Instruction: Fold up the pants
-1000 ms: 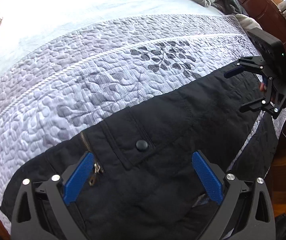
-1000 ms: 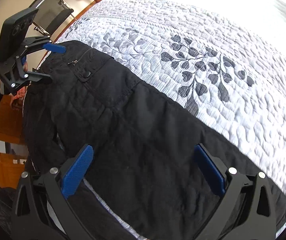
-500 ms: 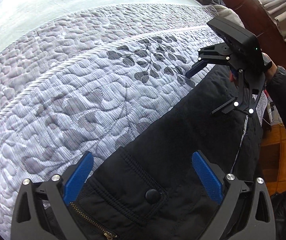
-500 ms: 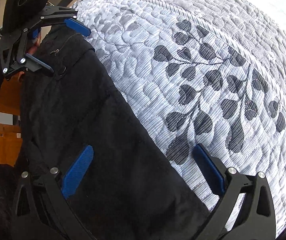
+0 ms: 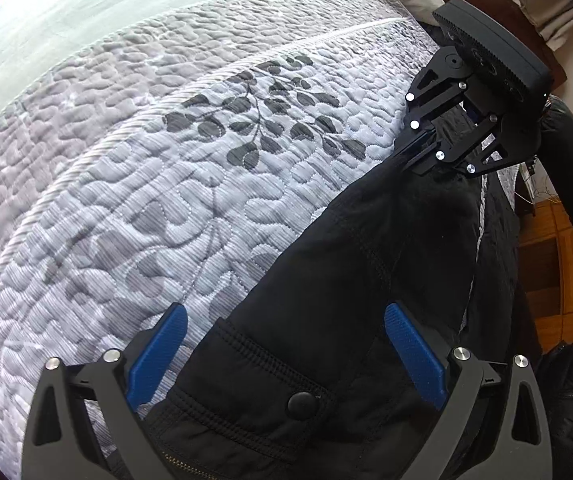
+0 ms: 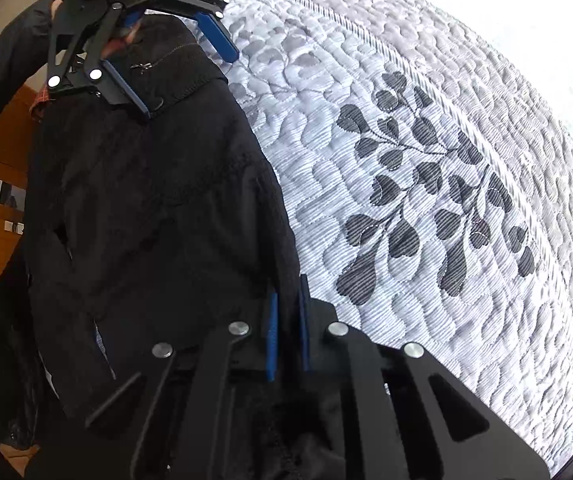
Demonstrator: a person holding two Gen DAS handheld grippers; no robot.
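your left gripper [image 5: 286, 356] stands wide over the waistband end of the black pants [image 5: 386, 260], one blue pad off the cloth's far edge over the quilt, the other over the fabric, pinching nothing. to the right, your right gripper [image 6: 286, 320] has its pads [image 6: 272, 336] drawn narrow with a fold of the pants' far edge nipped between them. so i judge the fold barely begun: one end is caught, the waistband end is not, and the pants lie long and flat with no fold made. they stretch along the near edge of a bed, partly hanging over it, on a pale quilted bedspread [image 5: 166, 184] stitched with dark leaf sprigs. right of the bed there is wooden floor [image 5: 546, 280].
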